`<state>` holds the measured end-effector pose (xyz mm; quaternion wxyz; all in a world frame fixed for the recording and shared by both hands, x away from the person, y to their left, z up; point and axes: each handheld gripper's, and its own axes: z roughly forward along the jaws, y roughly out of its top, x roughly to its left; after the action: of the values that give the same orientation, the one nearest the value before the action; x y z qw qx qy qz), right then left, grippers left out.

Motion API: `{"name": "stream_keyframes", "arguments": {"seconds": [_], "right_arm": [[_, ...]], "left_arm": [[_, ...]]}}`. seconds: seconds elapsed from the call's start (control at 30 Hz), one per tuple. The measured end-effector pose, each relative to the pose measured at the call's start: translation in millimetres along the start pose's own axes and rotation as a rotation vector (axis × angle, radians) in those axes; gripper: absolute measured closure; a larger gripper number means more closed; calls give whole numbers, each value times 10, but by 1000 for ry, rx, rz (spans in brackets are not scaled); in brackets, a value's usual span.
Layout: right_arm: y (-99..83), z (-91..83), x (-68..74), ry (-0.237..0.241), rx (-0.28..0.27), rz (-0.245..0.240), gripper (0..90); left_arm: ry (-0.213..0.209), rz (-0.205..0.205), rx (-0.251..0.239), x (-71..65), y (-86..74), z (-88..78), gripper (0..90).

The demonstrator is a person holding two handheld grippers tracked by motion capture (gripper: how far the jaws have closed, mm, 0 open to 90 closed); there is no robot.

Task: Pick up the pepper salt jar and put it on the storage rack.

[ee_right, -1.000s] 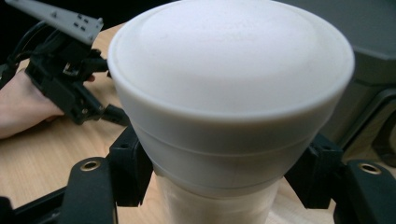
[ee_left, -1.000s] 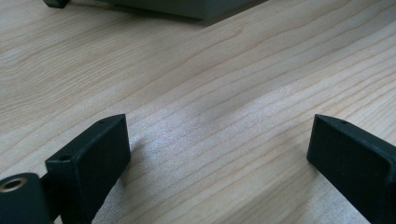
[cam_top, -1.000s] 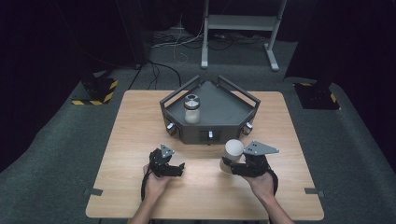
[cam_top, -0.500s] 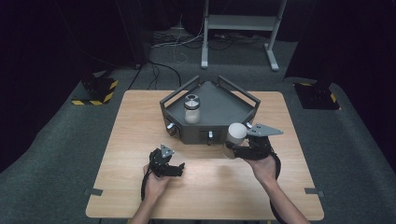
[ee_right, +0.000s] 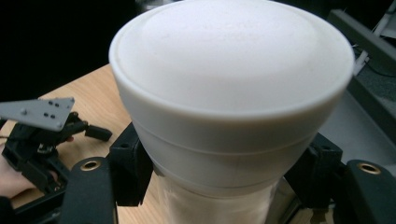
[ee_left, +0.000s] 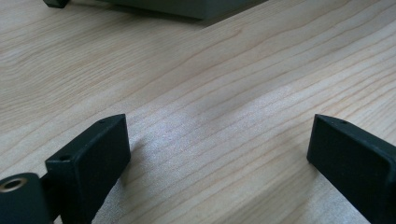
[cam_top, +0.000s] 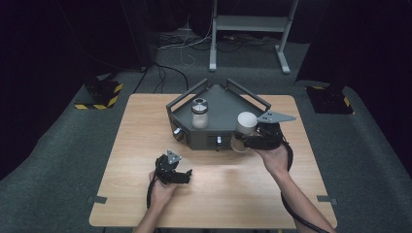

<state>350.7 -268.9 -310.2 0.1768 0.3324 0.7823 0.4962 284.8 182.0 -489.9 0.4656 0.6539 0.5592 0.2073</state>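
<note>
Pale wood grain is covering the worktop (cam_top: 121, 160), which is standing on grey carpet in a dark room, with a metal stand's legs (cam_top: 248, 29) and loose cables behind it. Taking the dark grey triangular tray (cam_top: 214, 138) as the landmark: it is sitting at the worktop's far middle, and a clear jar with a grey lid (cam_top: 199, 112) is standing inside it, left of centre. At the tray's front right corner, the right tongs (cam_top: 241, 141) are gripping a white-lidded jar (cam_top: 245, 127) below its lid, holding it upright and clear of the wood, just beside the tray's wall. Well in front of the tray and to its left, the left tongs (cam_top: 187, 173) are resting low over bare wood, spread wide with nothing between them. Wide bare wood is lying in front of the tray and along both side edges.
</note>
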Motion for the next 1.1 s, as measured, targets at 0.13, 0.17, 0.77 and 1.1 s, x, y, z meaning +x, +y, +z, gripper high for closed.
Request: {"name": "stream_keyframes", "arguments": {"seconds": [0.13,0.17,0.77,1.1], "right_arm": [[97,29,-21,-6,-1,0,337],[123,41,-35,-5,-5,4,337],[503,260,-128,-51,3,5,337],[569,429,-162,-79,17,16,337]], "left_arm": [[0,-1,-1,-1,-2,1,60],[0,0,0,0,0,0,60],[0,1,1,1,2,-1,60],[0,1,1,0,2,-1,59]]}}
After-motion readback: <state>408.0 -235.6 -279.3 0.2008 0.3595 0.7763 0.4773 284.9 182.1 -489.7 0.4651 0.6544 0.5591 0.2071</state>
